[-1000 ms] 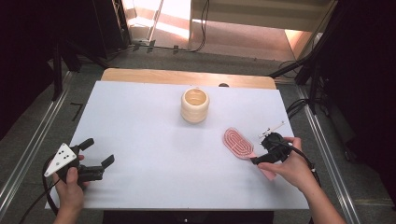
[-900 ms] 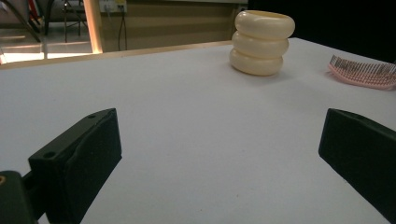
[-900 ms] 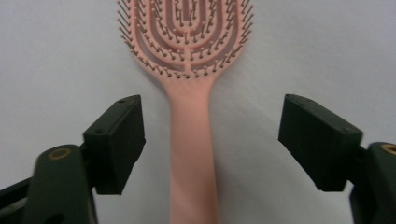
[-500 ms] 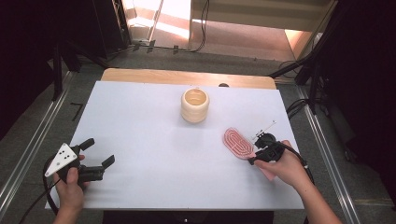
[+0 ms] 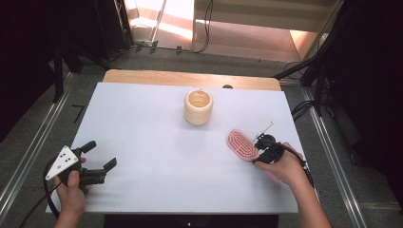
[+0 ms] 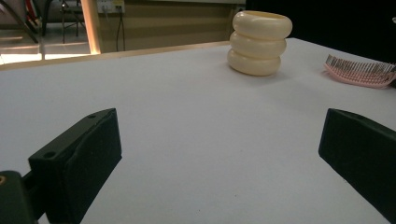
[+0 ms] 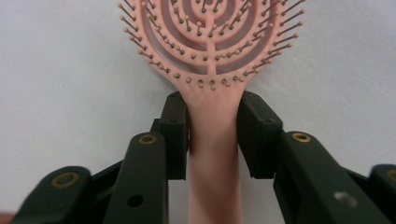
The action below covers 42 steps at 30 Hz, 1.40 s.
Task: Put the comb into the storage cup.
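**Two grippers on the white table, one clamping a pink brush**

Two grippers are working over the white table (image 5: 157,142). Right gripper (image 7: 213,135) is sitting low at the table's right side, its jaws pressing both sides of the pink hairbrush (image 7: 210,56) handle just below the head; the brush is lying flat, bristles up, head pointing away from the hand (image 5: 285,168). Left gripper (image 5: 102,156) is resting near the front-left corner, jaws spread wide and gripping nothing, bare tabletop showing between them in the left gripper view. Cream ribbed cup (image 5: 198,107) is standing upright toward the far middle of the table, well apart from both grippers.
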### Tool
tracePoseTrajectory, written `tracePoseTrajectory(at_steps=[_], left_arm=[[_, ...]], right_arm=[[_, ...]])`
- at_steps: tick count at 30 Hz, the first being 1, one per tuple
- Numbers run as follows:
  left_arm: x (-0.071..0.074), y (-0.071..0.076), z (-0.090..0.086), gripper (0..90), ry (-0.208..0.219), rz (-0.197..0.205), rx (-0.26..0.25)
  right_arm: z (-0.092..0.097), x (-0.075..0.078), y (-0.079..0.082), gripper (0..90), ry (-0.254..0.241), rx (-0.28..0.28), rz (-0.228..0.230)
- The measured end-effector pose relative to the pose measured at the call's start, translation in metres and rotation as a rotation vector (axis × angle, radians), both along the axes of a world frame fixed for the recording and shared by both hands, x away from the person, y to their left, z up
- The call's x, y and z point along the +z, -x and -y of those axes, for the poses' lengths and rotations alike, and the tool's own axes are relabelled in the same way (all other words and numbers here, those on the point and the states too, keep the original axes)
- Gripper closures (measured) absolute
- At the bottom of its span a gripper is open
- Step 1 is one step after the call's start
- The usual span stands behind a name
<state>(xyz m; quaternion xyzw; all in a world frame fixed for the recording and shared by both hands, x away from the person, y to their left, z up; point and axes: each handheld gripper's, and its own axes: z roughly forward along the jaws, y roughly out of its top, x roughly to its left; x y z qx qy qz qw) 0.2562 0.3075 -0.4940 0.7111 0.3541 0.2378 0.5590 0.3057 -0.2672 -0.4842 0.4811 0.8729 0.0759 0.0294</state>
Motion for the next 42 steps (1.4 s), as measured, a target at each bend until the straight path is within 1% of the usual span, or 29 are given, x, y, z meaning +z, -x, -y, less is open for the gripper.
tracePoseTrajectory(at_steps=[5, 8, 9, 12, 15, 16, 17, 19, 20, 21, 22, 24, 25, 28, 30, 33, 34, 37, 38, 40, 41, 42], left_arm=[[0.000, 0.000, 0.000, 0.0, -0.002, 0.001, -0.001], [0.000, -0.001, 0.000, 0.0, -0.005, -0.002, -0.001], [0.000, -0.001, 0.000, 0.0, -0.007, -0.002, -0.001], [0.000, -0.001, 0.001, 0.0, -0.008, -0.002, 0.001], [0.000, -0.001, 0.001, 0.0, -0.012, -0.002, -0.001], [0.000, -0.001, 0.001, 0.0, -0.011, -0.002, -0.002], [0.000, -0.001, 0.000, 0.0, -0.007, -0.002, -0.002], [0.001, -0.001, 0.000, 0.0, -0.006, -0.003, 0.000], [0.001, -0.001, 0.000, 0.0, -0.006, -0.003, 0.000], [0.001, -0.001, 0.000, 0.0, -0.006, -0.003, 0.000], [0.001, -0.001, 0.000, 0.0, -0.008, -0.003, -0.001], [0.001, -0.001, 0.000, 0.0, -0.008, -0.003, -0.001], [0.001, -0.001, 0.000, 0.0, -0.008, -0.004, -0.001], [0.001, -0.001, 0.000, 0.0, -0.013, -0.005, 0.000], [0.001, -0.001, 0.000, 0.0, -0.012, -0.005, 0.000], [0.001, -0.001, 0.000, 0.0, -0.011, -0.004, 0.000], [0.001, -0.001, 0.000, 0.0, -0.011, -0.004, 0.000], [0.001, 0.000, 0.000, 0.0, -0.011, -0.003, -0.001], [0.001, 0.000, 0.000, 0.0, -0.011, -0.003, -0.002], [0.001, 0.000, 0.000, 0.0, -0.012, -0.003, -0.001], [0.001, 0.000, 0.000, 0.0, -0.012, -0.003, -0.001], [0.001, 0.000, 0.000, 0.0, -0.011, -0.002, -0.002]], right_arm=[[0.000, 0.000, -0.002, 67.6, -0.002, -0.006, -0.010], [0.001, 0.000, -0.002, 67.8, -0.005, 0.004, -0.011], [0.002, 0.000, -0.002, 67.9, -0.011, 0.014, -0.005], [0.004, 0.000, -0.001, 67.9, -0.030, 0.018, 0.001], [0.005, 0.000, 0.001, 68.0, -0.030, 0.040, 0.017], [0.004, 0.000, 0.002, 68.0, -0.028, 0.037, 0.017], [0.005, 0.000, 0.002, 68.0, -0.029, 0.053, 0.029], [0.005, 0.000, 0.002, 68.0, -0.029, 0.051, 0.031], [0.005, 0.000, 0.003, 68.0, -0.037, 0.053, 0.042], [0.005, 0.000, 0.004, 68.0, -0.041, 0.039, 0.042], [0.006, 0.000, 0.005, 68.0, -0.046, 0.053, 0.052], [0.007, 0.000, 0.005, 68.0, -0.051, 0.049, 0.057], [0.008, 0.000, 0.006, 68.0, -0.070, 0.041, 0.068], [0.008, 0.001, 0.007, 68.0, -0.080, 0.051, 0.084], [0.008, 0.003, 0.008, 68.0, -0.109, 0.056, 0.098], [0.008, 0.006, 0.008, 68.0, -0.136, 0.058, 0.117], [0.008, 0.006, 0.008, 68.0, -0.155, 0.060, 0.122], [0.006, 0.007, 0.008, 68.0, -0.177, 0.063, 0.129], [0.005, 0.008, 0.008, 68.0, -0.182, 0.073, 0.138], [0.005, 0.008, 0.008, 68.0, -0.191, 0.065, 0.147], [0.005, 0.009, 0.008, 68.0, -0.224, 0.072, 0.148], [0.005, 0.009, 0.008, 68.0, -0.224, 0.072, 0.148]])
